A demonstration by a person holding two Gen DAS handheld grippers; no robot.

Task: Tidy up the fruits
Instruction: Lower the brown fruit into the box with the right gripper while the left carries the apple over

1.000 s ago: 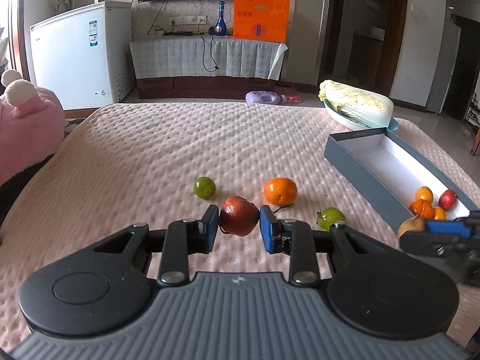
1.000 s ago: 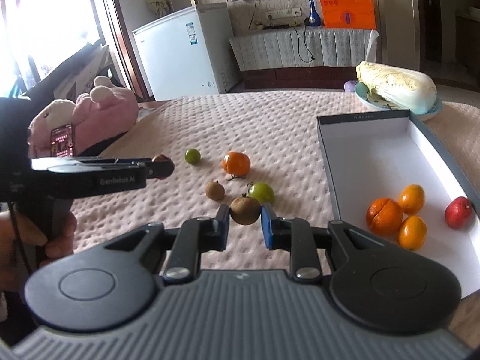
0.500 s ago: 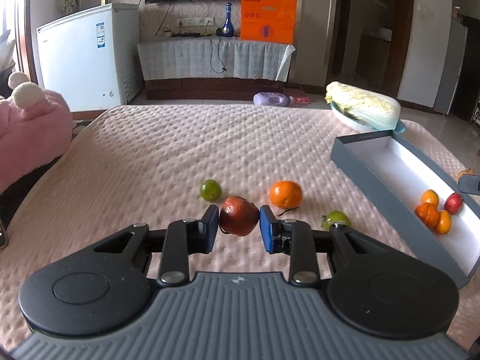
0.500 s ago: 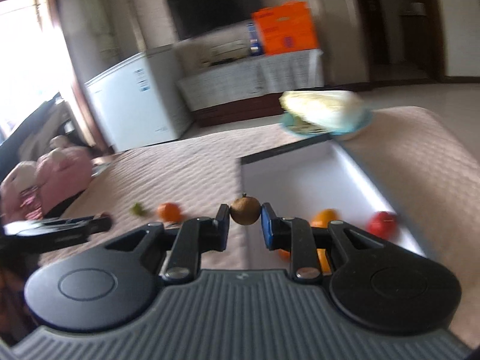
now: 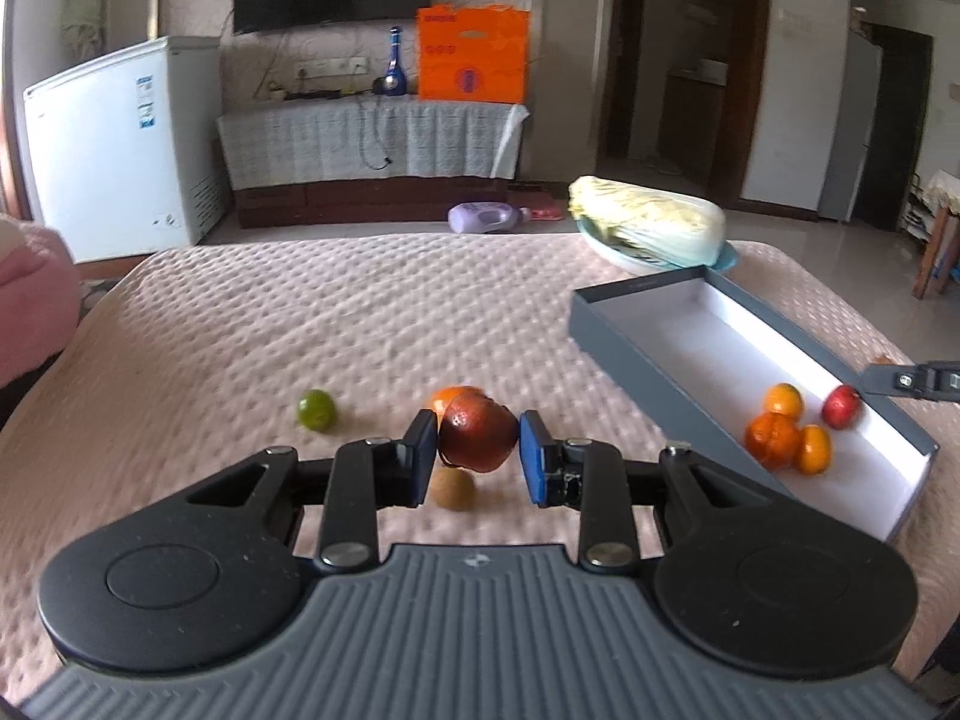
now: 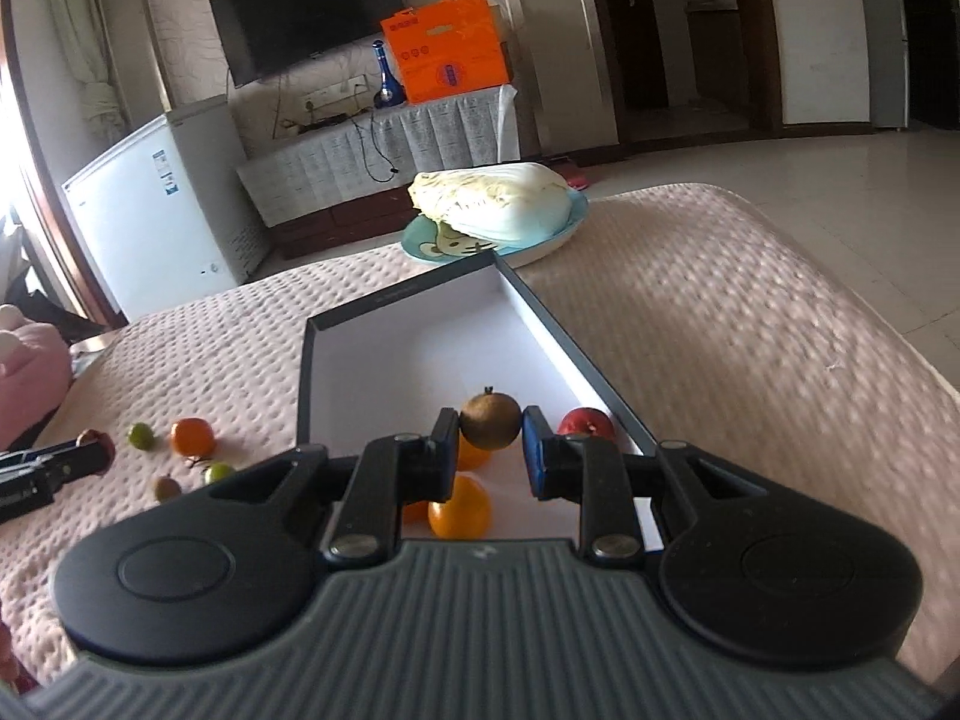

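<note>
Pink quilted bedding [image 5: 372, 324] fills most of both wrist views, with a white chest freezer and a television behind it. I have both claws loaded. My left gripper [image 5: 478, 456] is clamped on a dark red apple [image 5: 478, 441], lifted clear of the quilt; the grey box [image 5: 630, 330] lies ahead and to its right, well apart. My right gripper [image 6: 491, 447] is closed tight on a small brown fruit [image 6: 490, 421], and it hangs over the near end of the box's white floor.

Done so far, as I read it: four fruits already lie in the box. In the right wrist view a red apple [image 6: 587, 422] sits just right of my claw tips and an orange [image 6: 460, 507] sits below them; the left wrist view shows the cluster as three orange fruits [image 5: 786, 435] with the red one beside them.

Left to do: drop the brown fruit, then carry the dark apple across. After that I count four pieces loose on the quilt. From my left claw, a green lime [image 5: 316, 410] lies ahead to the left, an orange [image 5: 447, 399] is half hidden just behind the apple, and a second brown fruit [image 5: 454, 487] rests directly under the tips. A small green fruit [image 6: 218, 472] shows only in the right view, far left of that claw.

I would call it roughly halfway.
</note>
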